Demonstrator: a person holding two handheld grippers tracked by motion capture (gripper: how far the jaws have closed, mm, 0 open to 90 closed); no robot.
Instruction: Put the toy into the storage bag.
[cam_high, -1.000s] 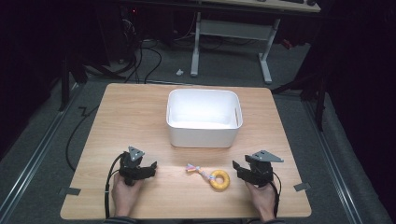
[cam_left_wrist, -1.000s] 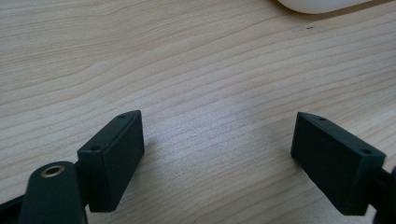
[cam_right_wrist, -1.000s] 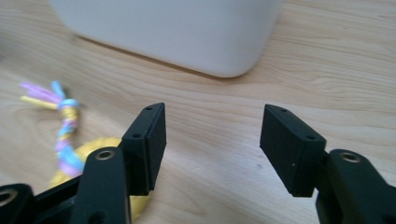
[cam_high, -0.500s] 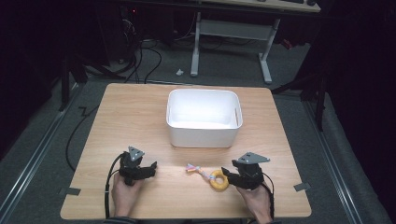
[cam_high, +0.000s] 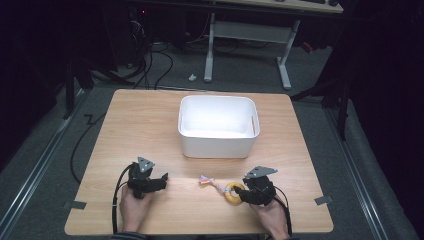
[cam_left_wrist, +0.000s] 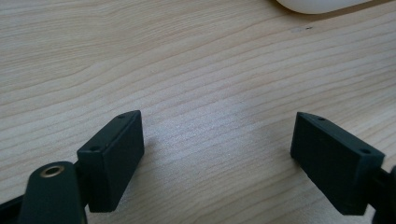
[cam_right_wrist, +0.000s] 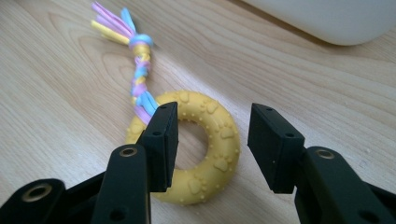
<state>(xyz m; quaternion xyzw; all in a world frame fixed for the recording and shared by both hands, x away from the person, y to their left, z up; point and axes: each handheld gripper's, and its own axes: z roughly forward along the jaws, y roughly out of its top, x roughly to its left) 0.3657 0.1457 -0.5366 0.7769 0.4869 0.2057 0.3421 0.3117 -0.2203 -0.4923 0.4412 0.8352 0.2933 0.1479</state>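
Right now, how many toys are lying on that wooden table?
1. A yellow ring toy with a braided pastel tail lies near the table's front edge, in front of the white tub, at the right gripper. The tub's inside looks bare from above.

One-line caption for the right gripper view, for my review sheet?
Right gripper, jaws closing, straddles one side of a yellow ring toy with a braided rope tail on the wooden table.
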